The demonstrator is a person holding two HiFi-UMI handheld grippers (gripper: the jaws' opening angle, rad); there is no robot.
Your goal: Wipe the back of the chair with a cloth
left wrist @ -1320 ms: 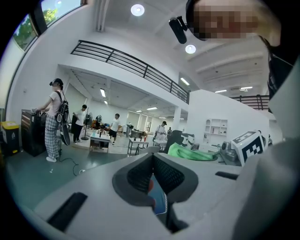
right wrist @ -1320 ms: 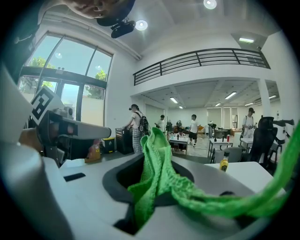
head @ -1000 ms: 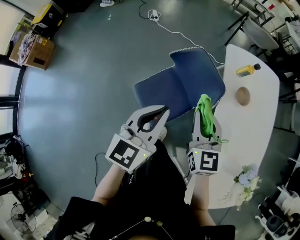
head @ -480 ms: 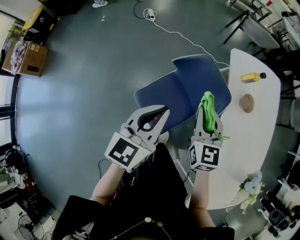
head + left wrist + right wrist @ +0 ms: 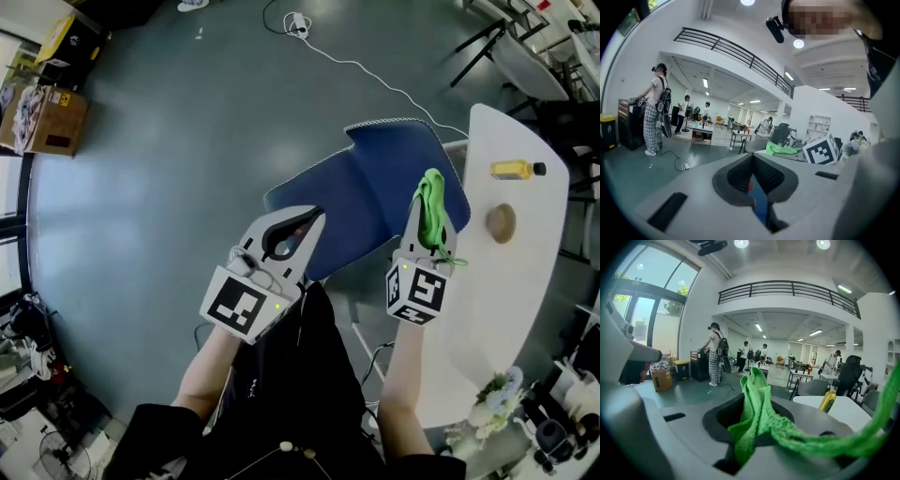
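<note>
A blue chair (image 5: 370, 183) stands on the grey floor beside a white table (image 5: 530, 291). My right gripper (image 5: 432, 208) is shut on a bright green cloth (image 5: 430, 211), held over the chair's right edge, close to the table. In the right gripper view the cloth (image 5: 757, 416) bunches up between the jaws and trails off to the right. My left gripper (image 5: 314, 218) hovers over the chair's near left part, its fingertips closed together on nothing. Through the left gripper (image 5: 752, 158) only a sliver of blue chair shows.
On the table lie a yellow bottle (image 5: 514, 170) and a brown round object (image 5: 501, 222), with flowers (image 5: 492, 394) at its near end. A white cable (image 5: 375, 80) runs across the floor. A cardboard box (image 5: 42, 103) sits far left. Several people stand in the distance.
Both grippers have drifted slightly up and right in the view, the right one bringing the cloth closer to the chair's right edge. Neither grip has changed.
</note>
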